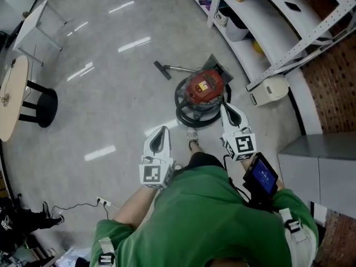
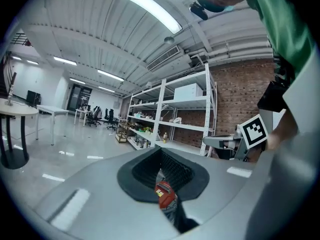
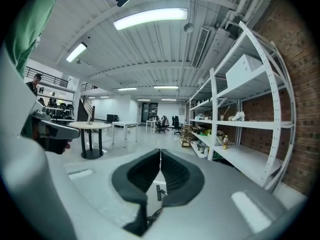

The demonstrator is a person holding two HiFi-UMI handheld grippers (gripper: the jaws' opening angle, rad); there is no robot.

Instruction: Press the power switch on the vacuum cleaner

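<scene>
The red vacuum cleaner (image 1: 203, 87) sits on the grey floor ahead of me, its dark hose (image 1: 196, 117) coiled around it and its floor nozzle (image 1: 162, 69) lying to the left. My left gripper (image 1: 162, 129) is shut and empty, held over the floor well short of the vacuum. My right gripper (image 1: 225, 106) is shut and empty too, its tip just right of the vacuum's near side. In the left gripper view the vacuum cleaner (image 2: 165, 194) shows through the gap below the closed tips of the left gripper (image 2: 161, 151). The right gripper (image 3: 160, 152) has the nozzle (image 3: 159, 191) showing beneath it. I cannot make out the power switch.
White shelving (image 1: 267, 21) runs along the right wall, with a white appliance (image 1: 271, 88) on the floor below it. A grey cabinet (image 1: 317, 166) stands at the right. A round table (image 1: 12, 96) and black stool (image 1: 43, 108) are at the left. A cable (image 1: 83, 206) lies near my feet.
</scene>
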